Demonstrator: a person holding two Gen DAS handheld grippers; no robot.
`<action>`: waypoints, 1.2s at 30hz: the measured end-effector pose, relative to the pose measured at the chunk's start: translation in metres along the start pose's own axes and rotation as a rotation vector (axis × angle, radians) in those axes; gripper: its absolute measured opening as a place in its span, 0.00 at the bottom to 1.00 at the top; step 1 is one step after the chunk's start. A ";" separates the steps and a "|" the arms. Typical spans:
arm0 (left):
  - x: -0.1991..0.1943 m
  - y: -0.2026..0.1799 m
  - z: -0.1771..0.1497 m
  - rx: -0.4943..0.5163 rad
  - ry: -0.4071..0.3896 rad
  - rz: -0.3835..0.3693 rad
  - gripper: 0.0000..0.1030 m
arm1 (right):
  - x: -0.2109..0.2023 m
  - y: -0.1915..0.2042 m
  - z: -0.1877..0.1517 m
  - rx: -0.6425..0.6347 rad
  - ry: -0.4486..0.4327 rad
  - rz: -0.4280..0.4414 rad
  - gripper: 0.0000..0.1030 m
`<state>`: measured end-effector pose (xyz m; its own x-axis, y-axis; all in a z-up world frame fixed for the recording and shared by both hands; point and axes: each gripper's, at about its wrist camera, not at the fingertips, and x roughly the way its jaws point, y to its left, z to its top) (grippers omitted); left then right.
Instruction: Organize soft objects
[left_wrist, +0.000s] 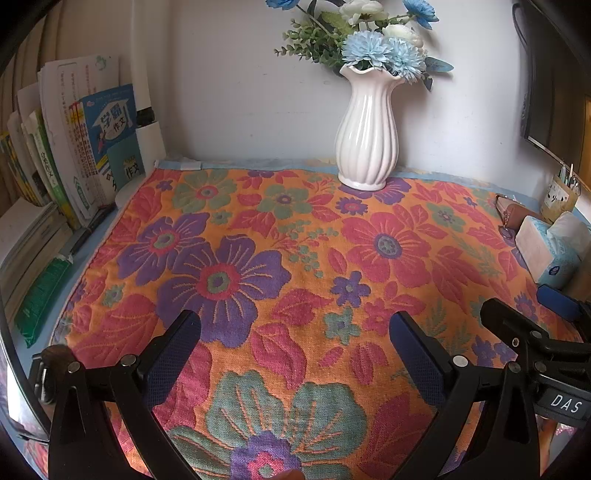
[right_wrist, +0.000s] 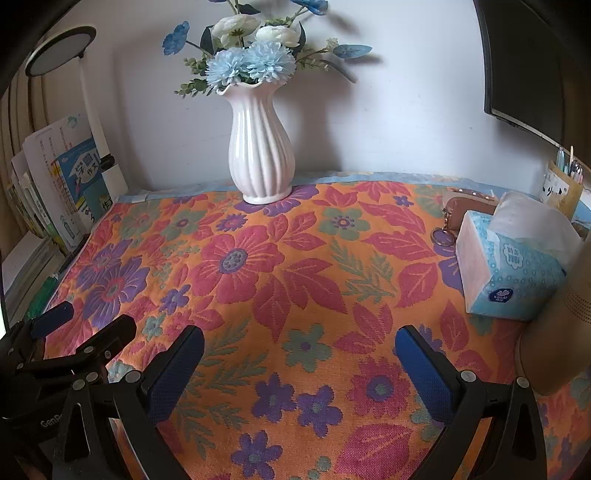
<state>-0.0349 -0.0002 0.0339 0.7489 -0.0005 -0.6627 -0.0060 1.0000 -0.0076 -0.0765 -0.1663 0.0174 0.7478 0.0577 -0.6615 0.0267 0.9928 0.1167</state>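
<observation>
A large floral cloth (left_wrist: 295, 258) in orange, red, purple and green lies spread flat over the table; it also fills the right wrist view (right_wrist: 295, 280). My left gripper (left_wrist: 295, 328) hovers open and empty above the cloth's near part. My right gripper (right_wrist: 299, 343) is open and empty too, above the cloth to the right of the left one. The right gripper shows at the right edge of the left wrist view (left_wrist: 532, 310), and the left gripper shows at the left edge of the right wrist view (right_wrist: 81, 321).
A white ribbed vase (left_wrist: 367, 136) with blue and white flowers stands on the cloth's far edge by the wall. Books (left_wrist: 74, 147) stand at the left. A blue tissue box (right_wrist: 509, 266), a brown pouch with key ring (right_wrist: 469, 206) and a pen holder (right_wrist: 563, 181) sit at the right.
</observation>
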 end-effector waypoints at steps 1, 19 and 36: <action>0.000 0.000 0.000 0.000 0.000 0.000 0.99 | 0.000 0.000 0.000 0.000 0.000 0.000 1.00; 0.001 0.000 0.000 0.000 0.001 0.000 0.99 | 0.000 0.001 0.000 0.001 0.000 -0.002 1.00; 0.002 0.002 -0.002 -0.012 0.008 -0.008 0.99 | 0.000 0.002 0.000 -0.002 0.001 -0.003 1.00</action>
<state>-0.0344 0.0022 0.0310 0.7439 -0.0088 -0.6682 -0.0077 0.9997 -0.0217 -0.0766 -0.1647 0.0174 0.7469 0.0550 -0.6627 0.0272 0.9932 0.1132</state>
